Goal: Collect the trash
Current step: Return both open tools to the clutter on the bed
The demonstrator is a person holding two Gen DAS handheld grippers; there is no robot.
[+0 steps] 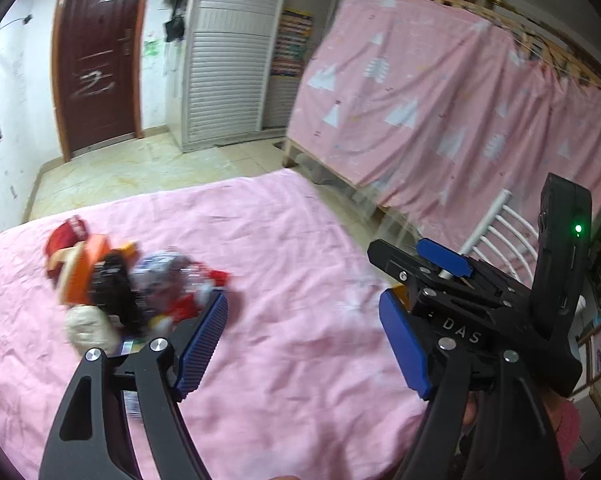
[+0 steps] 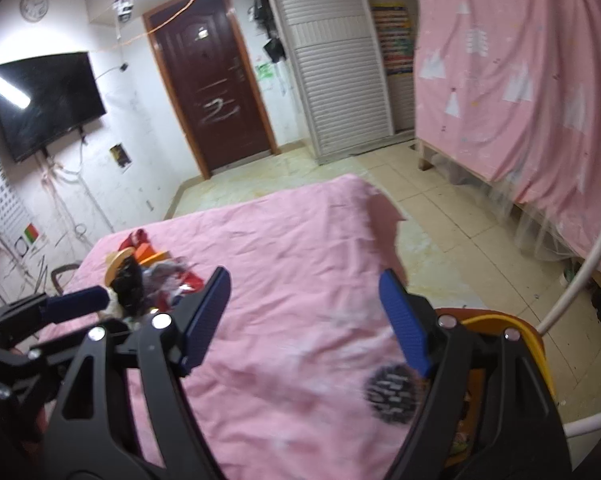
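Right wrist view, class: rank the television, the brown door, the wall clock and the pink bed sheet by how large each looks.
Largest to smallest:
1. pink bed sheet
2. brown door and television: look alike, not ranked
3. wall clock

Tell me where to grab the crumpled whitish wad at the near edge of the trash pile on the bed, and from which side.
Grip the whitish wad across its bulging near end, probably with the open left gripper, coming from the bed's bare near side. That end sticks out of the trash pile toward the camera; the far side is crowded by the black wrapper.
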